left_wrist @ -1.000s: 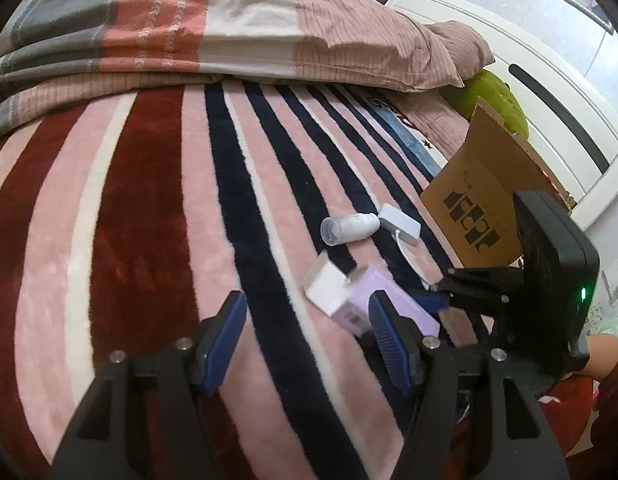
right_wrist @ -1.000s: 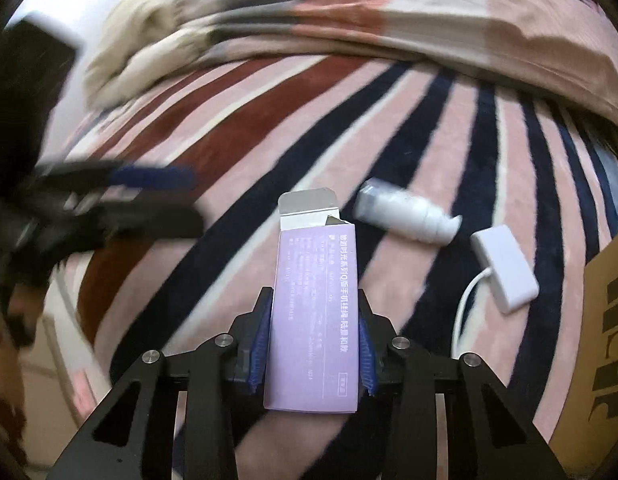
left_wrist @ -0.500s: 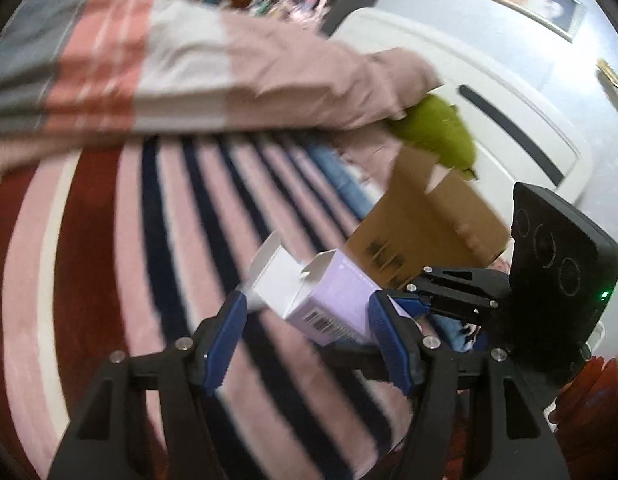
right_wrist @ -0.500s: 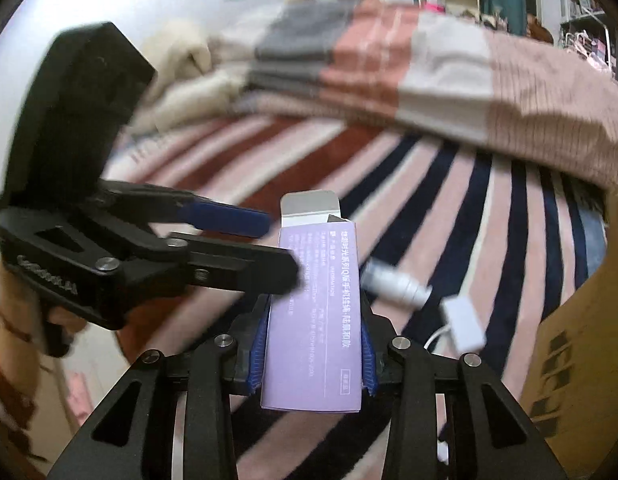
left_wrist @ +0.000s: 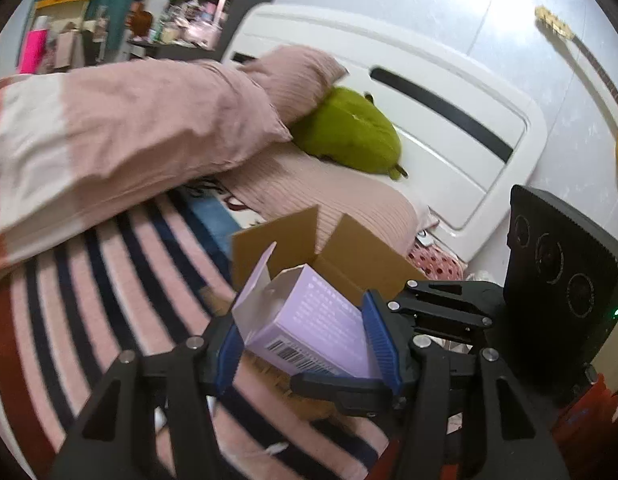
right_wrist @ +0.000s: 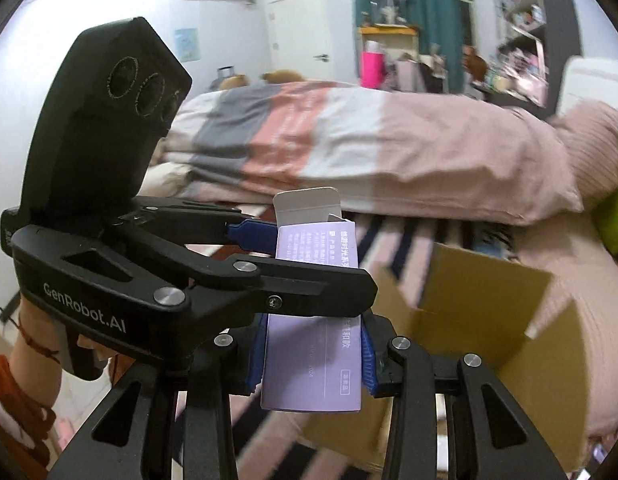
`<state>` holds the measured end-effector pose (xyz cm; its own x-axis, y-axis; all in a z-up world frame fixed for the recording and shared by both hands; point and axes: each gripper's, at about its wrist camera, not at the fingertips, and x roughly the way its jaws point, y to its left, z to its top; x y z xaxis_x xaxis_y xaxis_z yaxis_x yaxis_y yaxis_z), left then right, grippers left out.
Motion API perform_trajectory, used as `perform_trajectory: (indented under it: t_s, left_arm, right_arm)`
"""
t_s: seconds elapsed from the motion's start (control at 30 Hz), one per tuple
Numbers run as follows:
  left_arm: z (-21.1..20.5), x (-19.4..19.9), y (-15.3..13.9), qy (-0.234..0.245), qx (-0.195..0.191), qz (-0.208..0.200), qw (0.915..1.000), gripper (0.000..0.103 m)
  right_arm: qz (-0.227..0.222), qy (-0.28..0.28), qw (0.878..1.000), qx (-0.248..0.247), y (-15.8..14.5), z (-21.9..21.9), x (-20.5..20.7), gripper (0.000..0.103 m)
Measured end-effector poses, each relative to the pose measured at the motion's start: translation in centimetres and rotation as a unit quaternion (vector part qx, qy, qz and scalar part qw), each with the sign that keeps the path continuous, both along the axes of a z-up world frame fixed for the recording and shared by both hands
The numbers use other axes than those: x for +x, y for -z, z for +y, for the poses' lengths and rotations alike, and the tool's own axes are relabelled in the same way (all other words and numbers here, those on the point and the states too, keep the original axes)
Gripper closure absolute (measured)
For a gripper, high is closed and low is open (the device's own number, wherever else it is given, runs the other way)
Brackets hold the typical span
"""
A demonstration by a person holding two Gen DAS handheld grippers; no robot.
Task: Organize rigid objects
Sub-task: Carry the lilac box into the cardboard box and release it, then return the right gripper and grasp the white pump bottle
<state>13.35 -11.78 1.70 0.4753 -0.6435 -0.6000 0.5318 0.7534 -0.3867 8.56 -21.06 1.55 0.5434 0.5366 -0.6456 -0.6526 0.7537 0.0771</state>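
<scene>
Purple carton (right_wrist: 313,320) now off the blanket — right gripper (right_wrist: 313,364) jaws clamped on it, left gripper (left_wrist: 309,344) jaws newly straddling it, contact unclear.

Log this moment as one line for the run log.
right gripper: shut on purple carton | left gripper: straddling carton, grip unclear | cardboard box: open behind | carton flap: open

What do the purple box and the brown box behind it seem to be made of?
The purple box looks like thin coated paperboard: smooth printed faces, a white inner flap, sharp folds. The brown box looks like plain corrugated cardboard: matte brown, thick stiff flaps, though no fluted edge shows clearly.
</scene>
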Motion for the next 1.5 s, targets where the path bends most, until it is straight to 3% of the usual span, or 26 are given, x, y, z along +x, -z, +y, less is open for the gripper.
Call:
perform_trajectory:
  t_s: [0.3, 0.37, 0.4, 0.43, 0.47, 0.53, 0.83, 1.03, 1.27, 1.33, 1.5]
  left_arm:
    - [-6.8, 3.5, 2.5, 0.036, 0.059, 0.053, 0.9962, 0.050]
    - [-7.1, 3.5, 2.8, 0.032, 0.066, 0.052, 0.9959, 0.046]
    - [-7.1, 3.4, 2.8, 0.028, 0.070, 0.049, 0.9959, 0.037]
    - [-6.9, 3.3, 2.7, 0.024, 0.072, 0.046, 0.9961, 0.030]
    - [-6.6, 3.0, 2.6, 0.020, 0.075, 0.040, 0.9962, 0.030]
    - [-5.9, 2.6, 2.2, 0.015, 0.077, 0.033, 0.9964, 0.030]
    - [2.4, -1.9, -1.2, -0.067, 0.076, -0.024, 0.9945, 0.029]
    - [9.7, -4.9, 0.3, -0.133, 0.089, -0.030, 0.9867, 0.027]
    - [16.2, -6.8, 6.7, -0.177, 0.098, 0.011, 0.9792, 0.027]
    - [17.1, -7.1, 8.4, -0.180, 0.095, 0.023, 0.9788, 0.027]
    - [19.0, -7.5, 11.8, -0.188, 0.087, 0.049, 0.9771, 0.027]
  right_arm:
    - [0.078, 0.079, 0.993, -0.032, 2.7, -6.6, 3.3, 0.070]
    - [0.086, 0.089, 0.992, -0.040, 3.2, -7.3, 3.4, 0.069]
    - [0.086, 0.094, 0.991, -0.043, 3.3, -7.3, 3.5, 0.069]
    - [0.086, 0.098, 0.990, -0.048, 3.5, -7.1, 3.6, 0.064]
    - [0.082, 0.102, 0.990, -0.055, 3.6, -7.1, 3.5, 0.054]
    - [0.073, 0.101, 0.990, -0.059, 3.7, -6.9, 3.1, 0.048]
    - [0.017, 0.049, 0.999, -0.014, 1.2, -3.0, 0.0, 0.048]
    - [0.033, -0.044, 0.998, 0.004, 1.7, 3.2, -2.3, 0.048]
    - [0.077, -0.097, 0.991, -0.051, 7.4, 9.2, -2.7, 0.048]
    - [0.077, -0.096, 0.989, -0.077, 9.3, 10.4, -2.4, 0.048]
    - [0.131, -0.066, 0.985, -0.092, 14.3, 11.4, -0.2, 0.046]
